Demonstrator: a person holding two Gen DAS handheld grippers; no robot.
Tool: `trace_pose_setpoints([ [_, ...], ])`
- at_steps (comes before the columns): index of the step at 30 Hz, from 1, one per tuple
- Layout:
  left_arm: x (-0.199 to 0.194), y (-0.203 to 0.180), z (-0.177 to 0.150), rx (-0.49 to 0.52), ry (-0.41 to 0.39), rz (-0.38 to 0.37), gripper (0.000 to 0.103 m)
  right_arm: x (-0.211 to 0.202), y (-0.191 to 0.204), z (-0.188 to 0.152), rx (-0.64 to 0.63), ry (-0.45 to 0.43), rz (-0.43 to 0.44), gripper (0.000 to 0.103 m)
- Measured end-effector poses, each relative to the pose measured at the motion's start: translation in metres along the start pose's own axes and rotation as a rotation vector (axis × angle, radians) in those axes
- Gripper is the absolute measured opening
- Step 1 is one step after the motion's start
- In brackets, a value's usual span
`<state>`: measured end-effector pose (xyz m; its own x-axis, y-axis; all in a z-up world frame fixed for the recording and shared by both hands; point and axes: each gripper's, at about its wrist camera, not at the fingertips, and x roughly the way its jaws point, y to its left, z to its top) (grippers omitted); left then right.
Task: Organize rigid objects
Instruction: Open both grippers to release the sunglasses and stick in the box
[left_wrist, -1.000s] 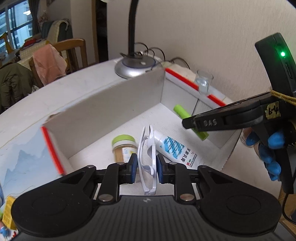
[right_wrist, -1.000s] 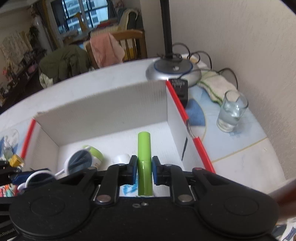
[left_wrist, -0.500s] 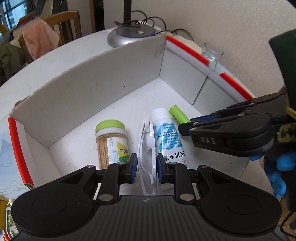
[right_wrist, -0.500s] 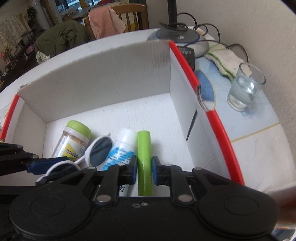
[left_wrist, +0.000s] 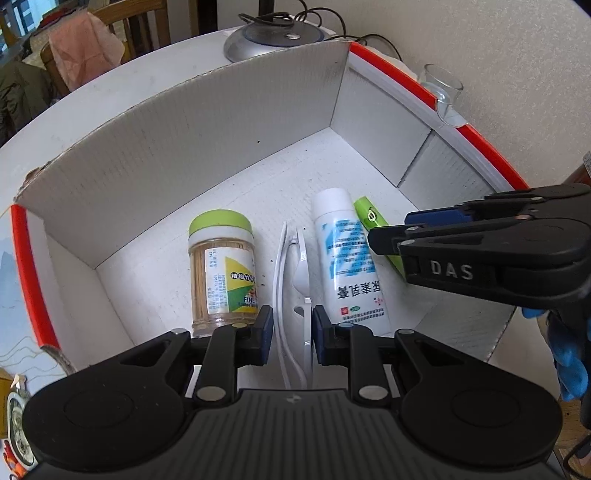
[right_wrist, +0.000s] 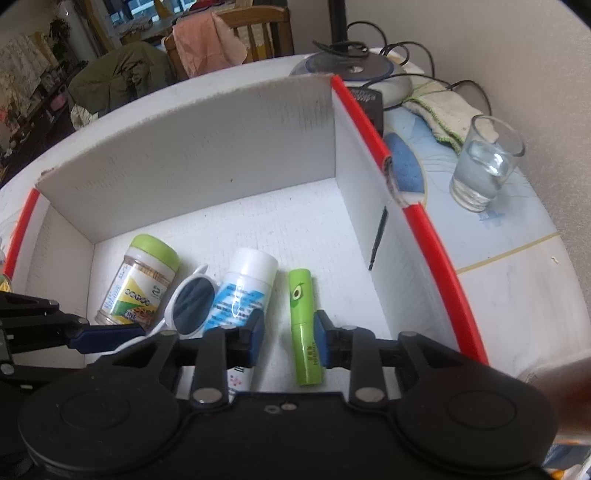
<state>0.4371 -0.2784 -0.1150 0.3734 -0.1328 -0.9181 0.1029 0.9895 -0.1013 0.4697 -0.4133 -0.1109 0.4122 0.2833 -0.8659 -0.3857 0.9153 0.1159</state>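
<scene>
Inside white box, green tube lies between opening right gripper.

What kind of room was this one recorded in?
Most likely a lived-in home, a dining or living area. A wooden chair draped with a pink cloth, a lamp base with trailing cords, and a drinking glass sit around the white table.
</scene>
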Motion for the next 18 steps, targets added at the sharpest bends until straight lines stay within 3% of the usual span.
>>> trace_pose_setpoints([
  [5, -0.006, -0.001, -0.003, 0.002, -0.016, -0.001, 0.022, -0.009, 0.004, -0.002, -0.005, -0.017, 0.012, 0.039],
  [9, -0.011, -0.004, -0.006, 0.009, -0.030, 0.005, 0.033, -0.016, 0.005, -0.003, 0.001, -0.035, 0.023, 0.040],
  [13, -0.022, -0.003, -0.009, 0.002, -0.073, 0.008, 0.056, -0.026, 0.007, -0.005, 0.000, -0.052, 0.035, 0.041],
  [18, -0.043, 0.002, -0.016, -0.015, -0.123, 0.007, 0.056, -0.042, 0.010, -0.008, -0.009, -0.083, 0.054, 0.042],
])
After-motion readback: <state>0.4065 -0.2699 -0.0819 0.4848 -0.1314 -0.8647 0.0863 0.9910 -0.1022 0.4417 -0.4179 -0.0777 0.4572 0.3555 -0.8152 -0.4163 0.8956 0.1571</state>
